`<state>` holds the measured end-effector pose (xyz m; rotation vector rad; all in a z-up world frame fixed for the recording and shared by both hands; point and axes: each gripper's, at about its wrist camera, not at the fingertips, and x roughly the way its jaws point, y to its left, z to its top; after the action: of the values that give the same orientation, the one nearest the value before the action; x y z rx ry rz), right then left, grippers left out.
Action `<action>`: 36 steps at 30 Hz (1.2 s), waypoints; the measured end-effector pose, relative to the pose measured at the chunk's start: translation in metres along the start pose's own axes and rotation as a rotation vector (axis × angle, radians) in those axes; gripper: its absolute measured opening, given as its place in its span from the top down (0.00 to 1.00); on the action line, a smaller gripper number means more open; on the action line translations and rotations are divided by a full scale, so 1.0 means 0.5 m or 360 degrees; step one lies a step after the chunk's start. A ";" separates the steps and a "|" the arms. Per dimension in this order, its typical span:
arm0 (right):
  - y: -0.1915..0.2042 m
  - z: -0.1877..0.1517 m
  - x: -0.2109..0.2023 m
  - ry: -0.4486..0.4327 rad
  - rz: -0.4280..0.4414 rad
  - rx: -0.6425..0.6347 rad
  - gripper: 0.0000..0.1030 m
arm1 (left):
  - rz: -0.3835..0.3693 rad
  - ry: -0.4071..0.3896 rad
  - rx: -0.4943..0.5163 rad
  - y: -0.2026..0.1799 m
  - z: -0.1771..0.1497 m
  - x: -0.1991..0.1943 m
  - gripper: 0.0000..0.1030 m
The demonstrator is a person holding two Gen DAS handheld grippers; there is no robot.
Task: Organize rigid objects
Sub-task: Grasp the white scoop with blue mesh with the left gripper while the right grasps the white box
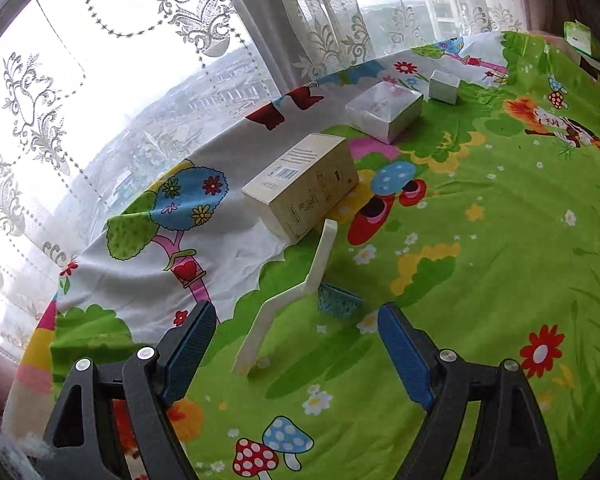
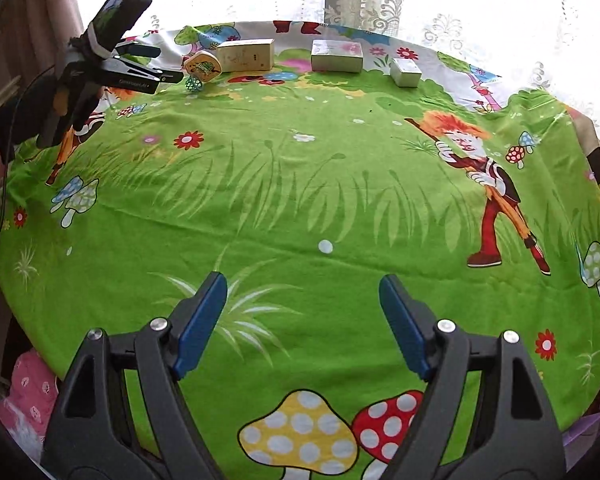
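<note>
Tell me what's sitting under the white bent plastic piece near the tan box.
A small teal lattice basket sits beneath the white bent piece, on the cartoon tablecloth. The piece covers the basket's left side, so whether they touch, and anything inside it, cannot be told.

A bright green cloth is covering the worktop, showing printed grass blades, red and white flowers, spotted mushrooms in yellow, red and blue, and a cartoon figure with orange hair and red trousers. Its far edge is turning white, with blue and green trees on pink trunks. A cream box is showing a black barcode and small dark print. A white box is carrying faint pink markings, and a smaller box is looking pale grey-white. A small basket is showing teal lattice. A bent strip is looking plain cream-white. Both grippers are showing blue pads on black frames. White lace curtains are displaying floral scrollwork.
</note>
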<state>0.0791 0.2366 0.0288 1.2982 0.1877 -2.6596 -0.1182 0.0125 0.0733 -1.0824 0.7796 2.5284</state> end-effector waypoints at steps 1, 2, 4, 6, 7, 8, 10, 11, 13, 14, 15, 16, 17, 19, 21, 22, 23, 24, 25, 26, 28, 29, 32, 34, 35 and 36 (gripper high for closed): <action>-0.004 -0.002 0.004 0.0011 0.0005 -0.0002 0.21 | -0.0068 0.0029 0.0014 0.007 0.005 0.019 0.18; -0.010 -0.004 0.008 0.0025 0.0015 0.0006 0.21 | -0.0149 0.0062 0.0013 0.015 0.008 0.036 0.18; -0.025 -0.006 0.019 0.0061 0.0025 0.0033 0.21 | -0.0256 0.0111 0.0000 0.015 0.014 0.065 0.18; -0.039 -0.005 0.036 0.0100 0.0033 0.0052 0.21 | -0.0263 0.0128 0.0019 0.006 0.016 0.091 0.18; -0.043 -0.001 0.047 0.0120 0.0037 0.0052 0.21 | -0.0245 0.0104 0.0011 0.002 0.015 0.097 0.17; -0.046 0.004 0.057 0.0137 0.0033 0.0037 0.21 | -0.0254 0.0087 -0.0033 0.003 0.014 0.099 0.19; -0.048 0.024 0.071 0.0132 0.0019 -0.0020 0.21 | -0.0301 0.0089 -0.0188 0.010 0.006 0.094 0.32; -0.050 0.038 0.078 0.0129 0.0016 -0.0055 0.21 | -0.0276 0.0085 -0.0234 0.007 -0.002 0.085 0.32; -0.055 0.070 0.100 0.0115 -0.0017 -0.0122 0.21 | -0.0190 0.0080 -0.0257 -0.014 -0.021 0.060 0.32; -0.061 0.088 0.113 0.0107 -0.0032 -0.0147 0.21 | -0.0145 0.0078 -0.0280 -0.027 -0.033 0.043 0.32; -0.070 0.109 0.130 0.0100 -0.0034 -0.0158 0.21 | -0.0132 0.0082 -0.0324 -0.044 -0.046 0.025 0.32; -0.081 0.131 0.148 0.0092 -0.0031 -0.0148 0.21 | -0.0121 0.0086 -0.0381 -0.060 -0.060 0.005 0.32; -0.096 0.154 0.168 0.0084 -0.0023 -0.0120 0.21 | -0.0101 0.0090 -0.0442 -0.076 -0.075 -0.015 0.32; -0.129 0.204 0.215 0.0070 -0.0022 -0.0060 0.21 | -0.0062 0.0094 -0.0517 -0.100 -0.105 -0.059 0.32; -0.164 0.259 0.264 0.0048 -0.0049 -0.0019 0.21 | -0.0033 0.0093 -0.0588 -0.114 -0.127 -0.092 0.32; -0.181 0.288 0.288 0.0043 -0.0092 -0.0007 0.21 | -0.0036 0.0086 -0.0631 -0.117 -0.138 -0.107 0.32; -0.199 0.318 0.310 0.0040 -0.0127 0.0009 0.21 | -0.0037 0.0078 -0.0668 -0.119 -0.148 -0.119 0.32; -0.219 0.348 0.333 0.0040 -0.0158 0.0034 0.21 | -0.0033 0.0072 -0.0705 -0.120 -0.157 -0.127 0.32; -0.238 0.377 0.353 0.0031 -0.0187 0.0067 0.21 | -0.0021 0.0065 -0.0737 -0.123 -0.165 -0.134 0.32; -0.256 0.405 0.374 0.0029 -0.0207 0.0103 0.21 | -0.0005 0.0059 -0.0751 -0.126 -0.167 -0.137 0.32; -0.289 0.456 0.412 0.0026 -0.0234 0.0175 0.21 | 0.0030 0.0054 -0.0725 -0.137 -0.173 -0.143 0.32; -0.300 0.480 0.429 0.0016 -0.0255 0.0185 0.21 | 0.0036 0.0048 -0.0714 -0.139 -0.175 -0.145 0.32; -0.321 0.533 0.481 0.0029 -0.0298 0.0169 0.21 | 0.0022 0.0060 -0.0725 -0.137 -0.177 -0.142 0.31; -0.337 0.548 0.502 0.0024 -0.0273 0.0211 0.19 | -0.0013 0.0106 -0.0746 -0.132 -0.179 -0.128 0.29; -0.345 0.550 0.505 0.0031 -0.0233 0.0250 0.23 | -0.0035 0.0109 -0.0778 -0.126 -0.183 -0.125 0.29; -0.347 0.546 0.499 0.0025 -0.0205 0.0273 0.36 | -0.0060 0.0114 -0.0816 -0.119 -0.187 -0.122 0.28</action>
<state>-0.3183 0.3291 0.0048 1.4018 0.0476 -2.8287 0.0044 0.0040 0.0425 -1.3239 0.1123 2.7404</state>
